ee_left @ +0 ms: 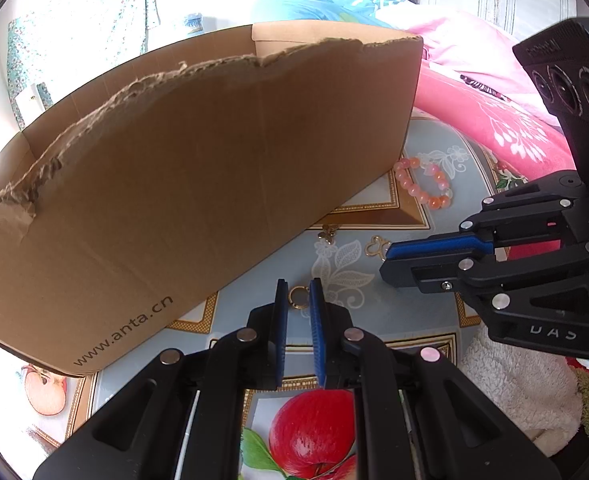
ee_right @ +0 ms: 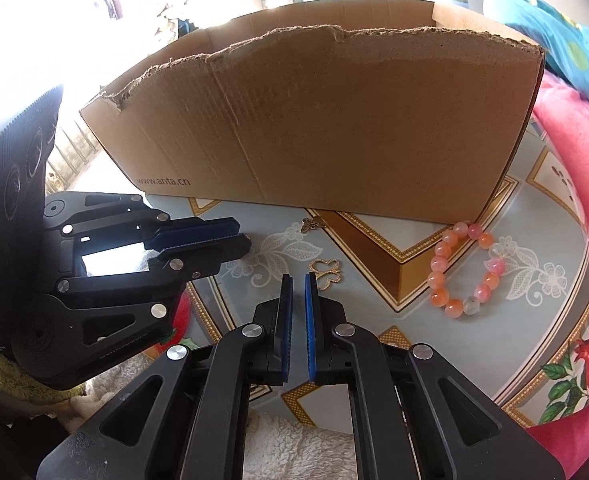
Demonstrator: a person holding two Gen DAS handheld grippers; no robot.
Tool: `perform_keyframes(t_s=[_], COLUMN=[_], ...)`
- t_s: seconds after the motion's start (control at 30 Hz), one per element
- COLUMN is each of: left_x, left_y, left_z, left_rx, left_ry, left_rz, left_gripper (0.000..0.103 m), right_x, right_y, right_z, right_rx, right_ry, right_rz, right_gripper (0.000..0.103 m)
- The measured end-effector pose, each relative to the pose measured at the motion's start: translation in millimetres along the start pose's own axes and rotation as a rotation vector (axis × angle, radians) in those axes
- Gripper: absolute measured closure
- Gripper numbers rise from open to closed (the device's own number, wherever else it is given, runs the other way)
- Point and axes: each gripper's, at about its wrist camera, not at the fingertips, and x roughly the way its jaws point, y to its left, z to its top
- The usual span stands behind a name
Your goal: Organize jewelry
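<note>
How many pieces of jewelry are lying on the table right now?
4: a beaded bracelet near the cardboard box corner, a small butterfly charm by the box's base, a gold heart-shaped pendant, and a gold ring between the left gripper's fingers. More may lie inside the box.

Both wrist views low, box-facing, overlapping.

Cardboard box [ee_right: 334, 120]: plain brown, dark "www.anta.cn" print low on side.
Bead bracelet [ee_right: 466, 270]: orange, pink, some clear-white beads.
Butterfly charm [ee_right: 326, 274], ring [ee_left: 298, 297], small pendant [ee_right: 312, 224]: gold.
Tablecloth [ee_right: 434, 344]: pale blue-grey, white lace flowers, gold lattice borders, red apple prints.
Blanket [ee_left: 490, 120]: pink, white leaf motif.
Gripper pads [ee_right: 309, 320]: blue on black frames.
</note>
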Motion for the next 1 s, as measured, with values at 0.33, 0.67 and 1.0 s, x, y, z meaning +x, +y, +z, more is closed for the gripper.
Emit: perform_keyframes(t_s=[0.33,0.67,1.0], left_x=[0.0,1.0,1.5], left_y=[-0.3,0.6,0.6], left_z=[0.7,0.3,0.4], left_rx=[-0.002,0.007,0.009], left_ry=[0.001,0.003,0.004], left_rz=[0.000,-0.004,-0.006], left_gripper=[0.092,0.092,0.092], right_x=[-6.7,-20.6,-9.3], right_y=[-7.5,-15.8,-22.8], right_z=[6.8,19.2,27.6], right_rx=[-0.011,-0.112,-0.265], right_ry=[0.002,-0.051,-0.023], right_rz=[0.000,-0.007,0.011], right_gripper=[0.097,0.071,0.069])
